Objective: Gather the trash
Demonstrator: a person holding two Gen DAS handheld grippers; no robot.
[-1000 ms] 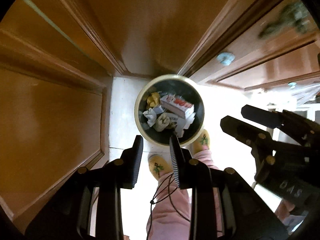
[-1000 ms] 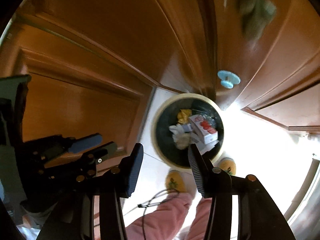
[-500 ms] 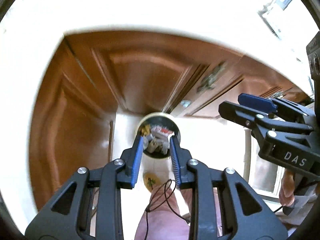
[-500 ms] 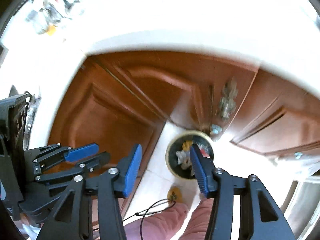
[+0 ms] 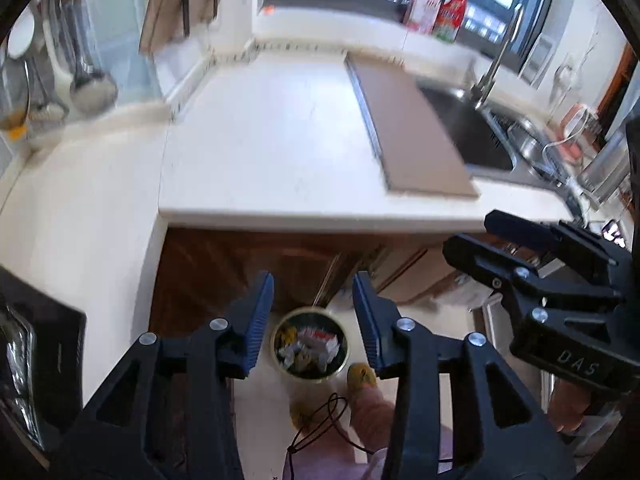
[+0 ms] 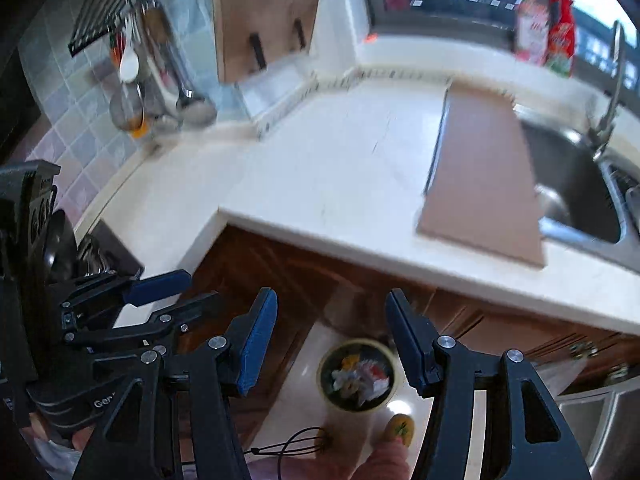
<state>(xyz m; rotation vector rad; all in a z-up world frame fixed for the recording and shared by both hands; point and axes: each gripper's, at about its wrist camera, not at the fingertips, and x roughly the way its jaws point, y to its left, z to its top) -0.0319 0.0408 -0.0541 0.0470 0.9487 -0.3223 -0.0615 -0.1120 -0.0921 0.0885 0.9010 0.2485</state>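
Observation:
A round cream-rimmed trash bin [image 5: 309, 346] stands on the floor in front of brown cabinets, holding crumpled paper, a red and white box and yellow scraps. It also shows in the right wrist view [image 6: 359, 376]. My left gripper [image 5: 313, 312] is open and empty, high above the bin. My right gripper [image 6: 331, 338] is open and empty, also high above the bin. Each gripper shows in the other's view, the right one [image 5: 476, 240] on the right and the left one [image 6: 180, 292] on the left.
A white countertop [image 5: 272, 148] runs ahead, with a brown cutting board [image 5: 408, 128] next to a steel sink [image 5: 472, 136] and faucet [image 5: 494, 68]. Utensils [image 6: 132, 92] hang on the tiled wall at left. Red packets [image 5: 440, 4] stand on the windowsill. A stove [image 5: 24, 356] is at far left.
Both grippers have risen far up from the bin, which now looks small. The countertop, sink and window have come into view. Both stay open.

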